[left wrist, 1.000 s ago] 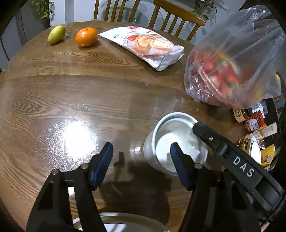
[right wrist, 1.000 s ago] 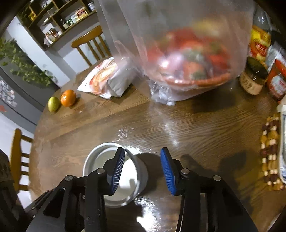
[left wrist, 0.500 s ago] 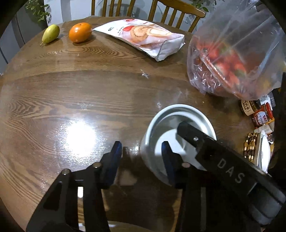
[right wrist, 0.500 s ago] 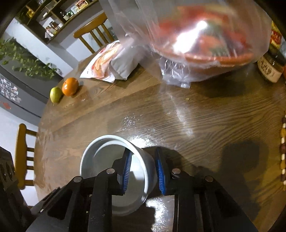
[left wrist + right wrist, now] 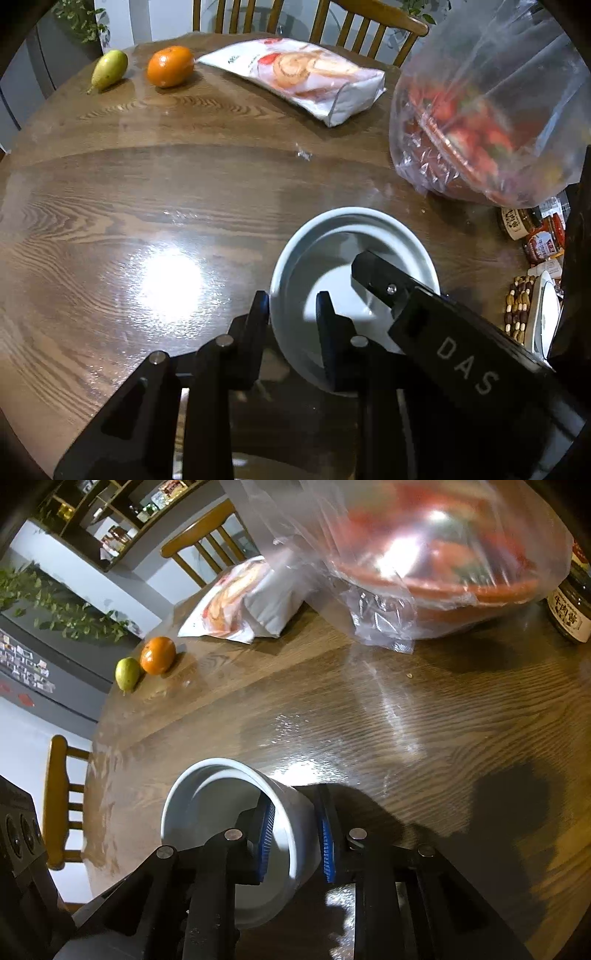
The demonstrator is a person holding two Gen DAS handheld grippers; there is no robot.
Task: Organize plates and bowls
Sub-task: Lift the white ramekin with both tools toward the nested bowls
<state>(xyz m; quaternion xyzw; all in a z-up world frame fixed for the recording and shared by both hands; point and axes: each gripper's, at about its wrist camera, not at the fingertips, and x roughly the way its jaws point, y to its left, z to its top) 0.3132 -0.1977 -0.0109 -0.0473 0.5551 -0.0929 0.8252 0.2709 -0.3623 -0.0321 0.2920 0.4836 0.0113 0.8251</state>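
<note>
A white round bowl [image 5: 332, 236] sits over the wooden table; it also shows in the right wrist view [image 5: 207, 775]. My left gripper [image 5: 291, 306] is shut on the bowl's near-left rim, one finger outside, one inside. My right gripper [image 5: 295, 830] is shut on the bowl's right wall, blue pads on either side. The right gripper's black body [image 5: 443, 332] reaches across the bowl in the left wrist view. The bowl looks tilted and lifted; contact with the table is hidden.
A clear bag of red fruit [image 5: 491, 110] stands at the right. A snack packet [image 5: 306, 74], an orange [image 5: 170, 66] and a pear [image 5: 109, 68] lie at the far edge. Jars [image 5: 517, 221] and a bead string [image 5: 519, 306] crowd the right edge. Another white dish [image 5: 243, 461] lies below the left gripper.
Both grippers have closed on the bowl's rim. The left gripper moved right onto the rim. The bowl has tilted and risen slightly.
</note>
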